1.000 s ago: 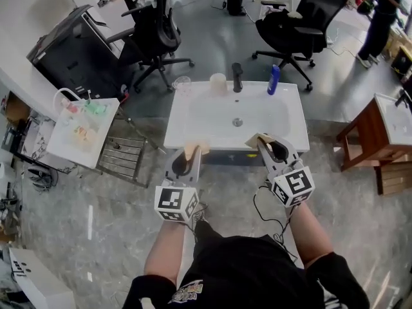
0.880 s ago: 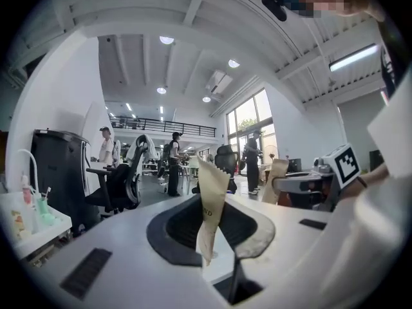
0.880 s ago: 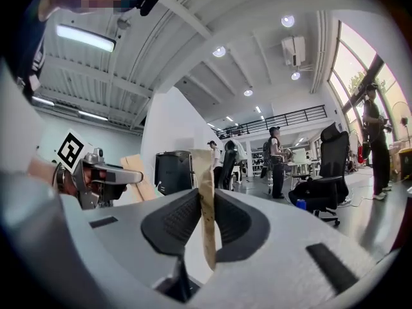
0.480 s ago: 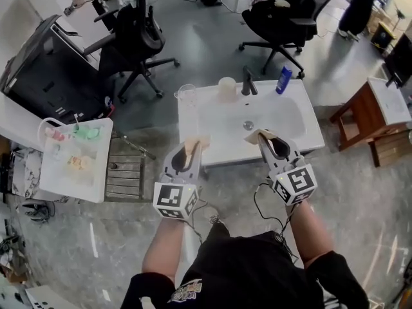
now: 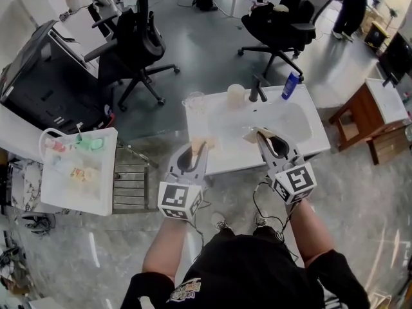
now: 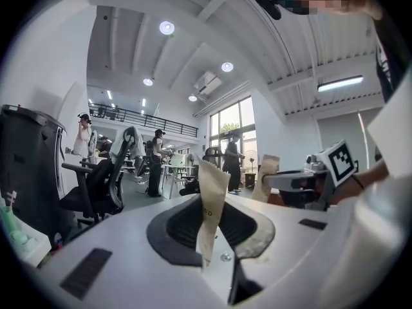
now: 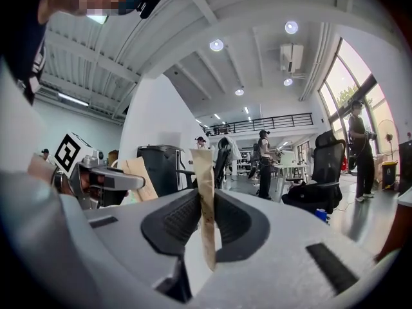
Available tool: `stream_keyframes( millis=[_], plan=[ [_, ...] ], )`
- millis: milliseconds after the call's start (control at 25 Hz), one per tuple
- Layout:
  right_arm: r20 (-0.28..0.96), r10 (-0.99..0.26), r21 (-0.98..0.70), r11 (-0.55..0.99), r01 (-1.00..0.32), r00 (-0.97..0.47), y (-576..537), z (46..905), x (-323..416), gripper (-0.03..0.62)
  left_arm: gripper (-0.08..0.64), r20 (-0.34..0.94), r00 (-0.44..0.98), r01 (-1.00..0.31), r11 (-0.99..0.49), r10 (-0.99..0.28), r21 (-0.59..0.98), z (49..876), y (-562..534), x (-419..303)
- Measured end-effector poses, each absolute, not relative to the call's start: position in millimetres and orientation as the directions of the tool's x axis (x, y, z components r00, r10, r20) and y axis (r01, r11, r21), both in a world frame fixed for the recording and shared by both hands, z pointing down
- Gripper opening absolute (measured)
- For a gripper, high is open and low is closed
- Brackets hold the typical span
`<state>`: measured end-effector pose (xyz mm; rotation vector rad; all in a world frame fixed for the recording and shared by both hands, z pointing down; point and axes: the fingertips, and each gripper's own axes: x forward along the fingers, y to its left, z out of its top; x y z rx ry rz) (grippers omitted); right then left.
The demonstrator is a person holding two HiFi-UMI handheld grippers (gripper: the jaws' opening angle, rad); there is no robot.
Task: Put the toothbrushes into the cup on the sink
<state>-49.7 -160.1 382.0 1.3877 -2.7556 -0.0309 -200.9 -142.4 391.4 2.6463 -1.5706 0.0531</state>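
Tan paper sleeves are all that shows of the two toothbrushes. The left claw (image 5: 195, 149) is pinched on one flat strip, the left toothbrush (image 6: 209, 198). The right claw (image 5: 262, 138) is clamped the same way on the right toothbrush (image 7: 205, 192). Both strips stand up between the ribbed pads. From the head view, both claws hover over the 6 o'clock rim of the white sink (image 5: 302, 148), well apart from the cup (image 5: 235, 94), which sits at 12 o'clock beside the faucet (image 5: 257, 90).

Each brush is probably very light and stiff along its length, but the paper looks smooth and could slide or crumple under a hard squeeze. A hold low on the sleeve, as here, leaves a long free end to steer into the cup. The cup itself looks light and easy to tip with a sideways knock.

Several things cannot be settled:
- **Brush ends:** the wrapping hides which end is bristles and which is handle.
- **Cup:** its inside cannot be seen from here.
- **Second container:** a clear glass (image 5: 194, 100) at the sink's 10 o'clock corner is faint and easy to mistake for the target.
- **Gripper views:** both look out across the room and show no sink at all.
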Motion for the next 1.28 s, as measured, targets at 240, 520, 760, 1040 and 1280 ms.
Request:
stream_keyframes(
  millis=[240, 520, 760, 1040, 1280],
  plan=[
    [0.033, -0.792, 0.048, 0.611, -0.790, -0.610, -174.8, 378.8, -47.5, 0.066, 0.057, 0.056, 0.466, -0.885, -0.464, -0.883, 0.041, 389.3, -157.8, -196.9],
    [0.012, -0.767, 0.027, 0.641, -0.767, -0.641, -205.3, 383.7, -37.5, 0.066, 0.057, 0.053, 0.429, -0.903, -0.428, -0.902, 0.030, 391.9, -180.6, -182.3],
    [0.006, -0.754, 0.007, 0.657, -0.754, -0.657, -228.7, 387.0, -35.4, 0.066, 0.057, 0.060, 0.409, -0.913, -0.408, -0.911, 0.022, 393.1, -196.6, -175.7],
    [-0.008, -0.747, 0.010, 0.665, -0.747, -0.665, -249.7, 382.6, -38.1, 0.066, 0.057, 0.065, 0.408, -0.913, -0.408, -0.911, 0.019, 396.1, -207.4, -172.6],
    [-0.015, -0.742, 0.013, 0.670, -0.742, -0.670, -269.3, 381.4, -42.9, 0.066, 0.057, 0.073, 0.404, -0.915, -0.403, -0.912, 0.022, 400.3, -216.0, -174.1]
  ],
)
